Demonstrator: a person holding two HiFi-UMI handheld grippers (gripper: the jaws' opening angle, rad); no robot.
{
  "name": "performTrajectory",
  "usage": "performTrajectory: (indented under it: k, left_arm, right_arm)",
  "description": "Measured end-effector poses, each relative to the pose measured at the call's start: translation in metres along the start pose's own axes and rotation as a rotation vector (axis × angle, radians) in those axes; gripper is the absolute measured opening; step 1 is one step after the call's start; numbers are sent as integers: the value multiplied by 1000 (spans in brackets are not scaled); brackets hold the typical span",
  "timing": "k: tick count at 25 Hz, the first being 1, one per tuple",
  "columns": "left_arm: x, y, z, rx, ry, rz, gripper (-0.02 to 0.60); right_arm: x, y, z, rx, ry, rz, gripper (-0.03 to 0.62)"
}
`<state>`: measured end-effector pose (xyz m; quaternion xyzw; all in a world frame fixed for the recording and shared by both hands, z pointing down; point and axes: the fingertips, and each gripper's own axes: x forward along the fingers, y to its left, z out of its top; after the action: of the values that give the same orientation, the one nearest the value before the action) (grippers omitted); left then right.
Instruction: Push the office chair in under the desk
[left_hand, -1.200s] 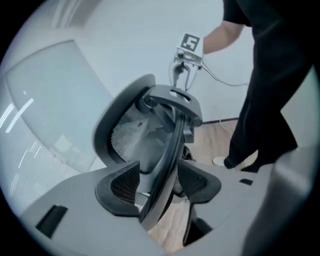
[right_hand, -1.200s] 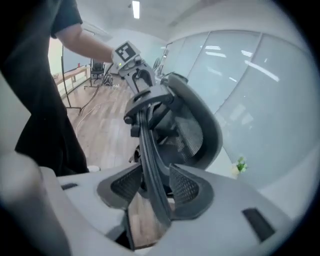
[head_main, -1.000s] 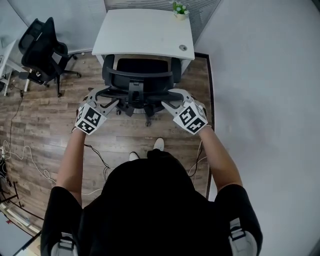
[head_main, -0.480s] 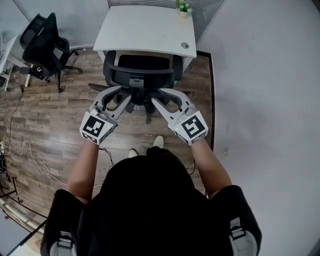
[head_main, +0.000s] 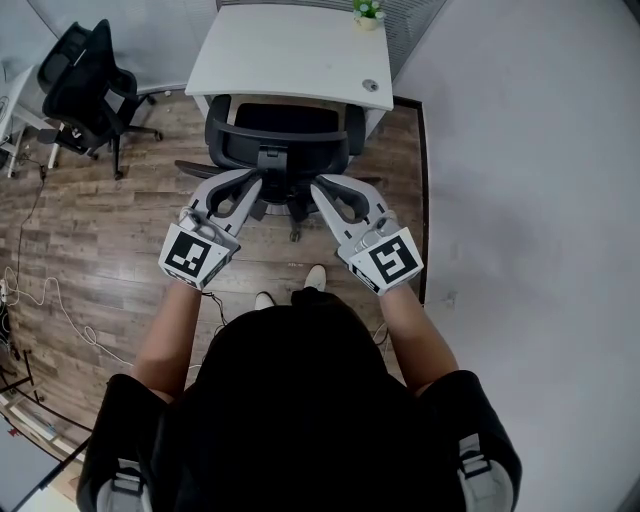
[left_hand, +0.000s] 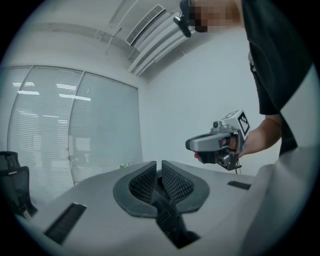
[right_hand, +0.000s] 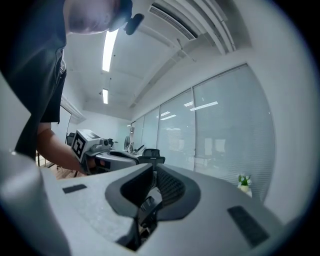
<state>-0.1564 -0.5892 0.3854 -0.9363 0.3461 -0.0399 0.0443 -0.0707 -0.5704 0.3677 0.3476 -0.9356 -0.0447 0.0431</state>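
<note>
A pale wall (head_main: 520, 200) fills the right and a wood-plank floor (head_main: 100, 250) spreads left, with a spare black swivel chair (head_main: 85, 85) far left, well clear. The white rectangular desk (head_main: 290, 55) stands far, with a small potted plant (head_main: 367, 12) at its far right. The black office chair with armrests (head_main: 285, 145) sits against the desk, its seat front hidden under the top and its base partly covered by my tools. My left gripper (head_main: 250, 185) and right gripper (head_main: 322, 188) hang just near of the backrest. Both pairs of jaws have just been closing and are now almost together, empty. I cannot tell if they touch the chair.
</note>
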Motion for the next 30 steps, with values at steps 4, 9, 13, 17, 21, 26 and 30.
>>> performTrajectory:
  k: [4,9,13,17,21,26,30]
  left_arm:
    - [2,-4,7,26,-4,-11,15]
    - [3,-10,18,33,-27,-14,-5]
    - [6,-11,19,26,-34,-18,-5]
    - [9,-13,20,21,-38,-19,-5]
    - [11,-12,20,23,-37,-17,-5]
    - [11,-12,18,18,-30,-16,-5]
    - [13,-11,17,18,-32,-14,-5]
  right_arm:
    - [-2,-3,8,4,-18,-24,9]
    - [-7,-3,13,5,-24,-40,3]
    - [-8,-5,12,9,-23,-44,3]
    - [-11,-8,10,13,-23,-54,2]
    - [-9,-9,12,14,-24,-59,2]
    - [-8,-10,11,22,-24,-63,2]
    - [-7,-10,9,23,-19,-57,2]
